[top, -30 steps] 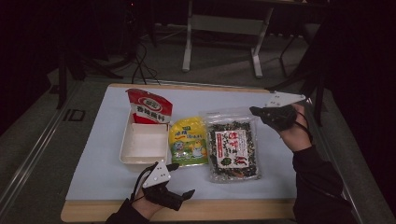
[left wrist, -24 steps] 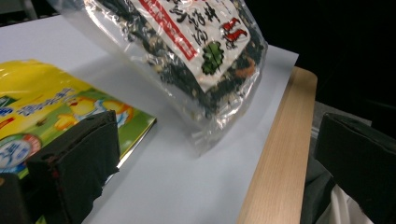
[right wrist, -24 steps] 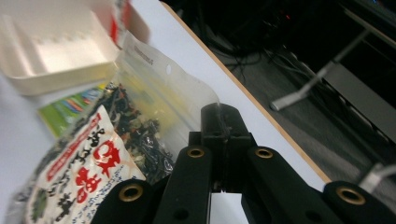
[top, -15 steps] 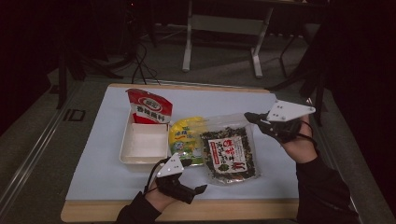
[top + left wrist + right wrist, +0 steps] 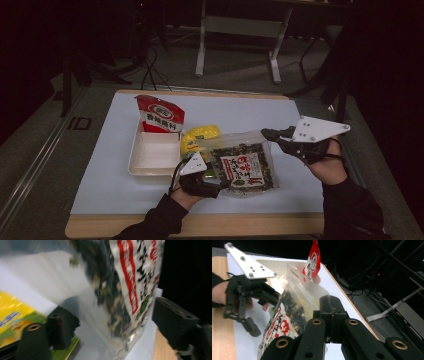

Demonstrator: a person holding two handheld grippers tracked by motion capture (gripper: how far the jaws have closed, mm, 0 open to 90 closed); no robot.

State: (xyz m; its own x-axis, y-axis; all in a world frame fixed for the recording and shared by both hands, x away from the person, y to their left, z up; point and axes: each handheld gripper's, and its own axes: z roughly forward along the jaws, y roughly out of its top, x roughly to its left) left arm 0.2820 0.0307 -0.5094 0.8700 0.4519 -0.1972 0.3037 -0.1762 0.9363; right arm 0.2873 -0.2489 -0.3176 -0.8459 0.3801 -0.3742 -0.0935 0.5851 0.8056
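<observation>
Seaweed bag [image 5: 243, 167], flat a second ago, now tilts up at frame centre: right gripper [image 5: 272, 134] pinches its corner while left gripper [image 5: 220, 186] jaws have just been closing around its lower edge, not yet pressing.

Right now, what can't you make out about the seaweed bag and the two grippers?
- Seaweed bag: print blurred in the left gripper view.
- Left gripper: pad contact unclear; jaws just closing around the bag's corner.
- Right gripper: shut on the bag's top edge, which its jaws hide.
- Yellow packet: half covered.

The clear seaweed bag [image 5: 243, 166] with a red-and-white label is tilted, one corner raised off the table.
</observation>
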